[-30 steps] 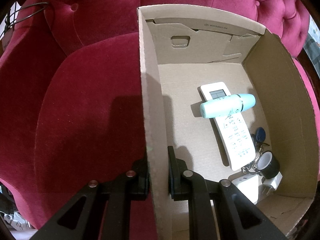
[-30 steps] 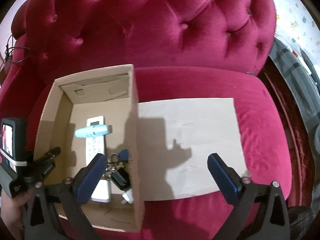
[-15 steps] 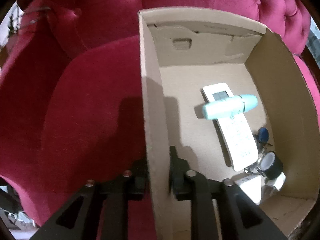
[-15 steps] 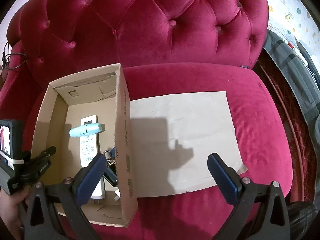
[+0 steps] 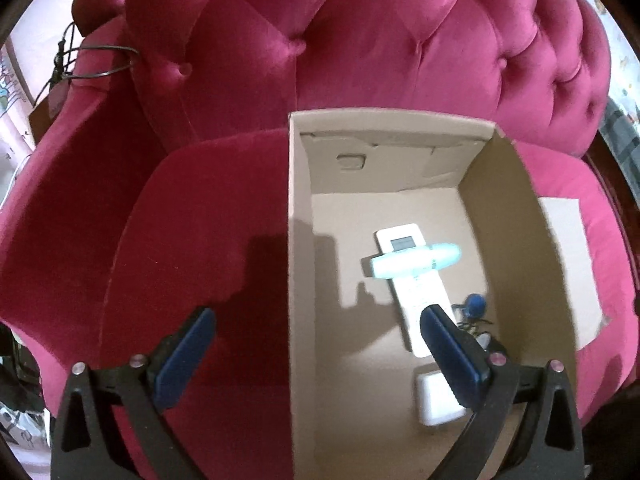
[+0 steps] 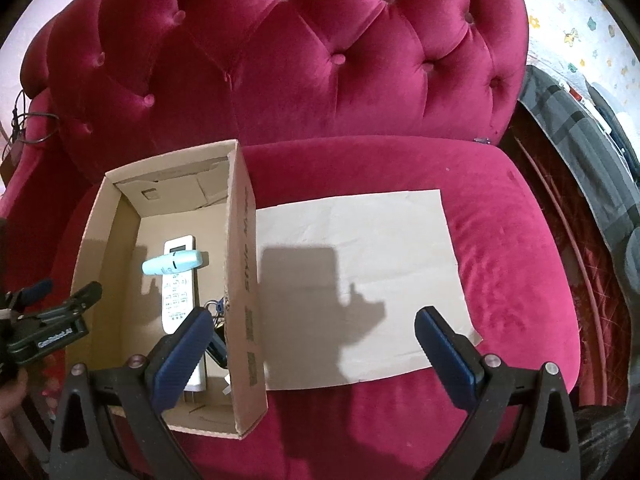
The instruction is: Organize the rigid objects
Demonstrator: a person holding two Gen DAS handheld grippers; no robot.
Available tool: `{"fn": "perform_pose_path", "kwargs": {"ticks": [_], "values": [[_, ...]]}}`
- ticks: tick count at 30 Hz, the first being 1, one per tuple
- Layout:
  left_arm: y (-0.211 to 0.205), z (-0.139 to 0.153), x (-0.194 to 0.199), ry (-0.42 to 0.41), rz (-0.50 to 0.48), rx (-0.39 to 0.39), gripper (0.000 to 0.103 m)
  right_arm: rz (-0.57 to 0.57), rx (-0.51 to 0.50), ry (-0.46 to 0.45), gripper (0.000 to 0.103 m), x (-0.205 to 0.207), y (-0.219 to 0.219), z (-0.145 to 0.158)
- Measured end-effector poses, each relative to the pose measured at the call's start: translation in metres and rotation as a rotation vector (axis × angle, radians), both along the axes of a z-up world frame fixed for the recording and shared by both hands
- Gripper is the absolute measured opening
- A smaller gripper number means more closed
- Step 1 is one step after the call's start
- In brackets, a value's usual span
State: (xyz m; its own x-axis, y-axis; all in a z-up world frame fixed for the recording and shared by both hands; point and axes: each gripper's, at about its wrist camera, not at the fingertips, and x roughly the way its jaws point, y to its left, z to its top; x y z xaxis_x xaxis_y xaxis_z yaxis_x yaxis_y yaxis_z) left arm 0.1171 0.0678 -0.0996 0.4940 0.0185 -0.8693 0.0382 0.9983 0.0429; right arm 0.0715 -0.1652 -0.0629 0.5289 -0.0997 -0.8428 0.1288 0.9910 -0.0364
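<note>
A cardboard box (image 6: 240, 280) sits open-topped on the seat of a tufted crimson velvet armchair (image 6: 312, 60), toward the seat's left side. Beside the box, touching its right wall, a flat sheet of cardboard (image 6: 360, 280) lies on the cushion.

Inside the box a white remote control (image 5: 416, 292) lies lengthwise on the floor, display end toward the chair back. A pale blue cylindrical bottle (image 5: 414, 262) lies on its side across the remote's upper half, just under the display. Nearer the right wall sits a bunch of keys with a blue fob (image 5: 474, 306), partly hidden behind a gripper finger. A white adapter block (image 5: 436, 400) rests in the near right corner, just below the remote's lower end.

The left gripper (image 5: 316, 358) hangs above the box's left wall, its jaws opening and spread wide: one blue-padded finger is outside the box over the red cushion, the other over the box interior. The wall runs between them, but neither pad touches it, and nothing is held.

The right gripper (image 6: 316, 354) hovers over the box's right wall and the cardboard sheet with its jaws wide apart and nothing between the pads. A dark cable (image 5: 96, 68) hangs over the chair's left arm.
</note>
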Motion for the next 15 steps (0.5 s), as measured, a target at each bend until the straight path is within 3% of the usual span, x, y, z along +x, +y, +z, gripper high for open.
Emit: {"fn": "perform_pose_path", "kwargs": {"ticks": [15], "values": [[-0.040, 0.085, -0.061, -0.095, 0.008, -0.001, 0.103, 0.032, -0.027, -0.067, 0.103, -0.037, -0.009, 0.044]]}}
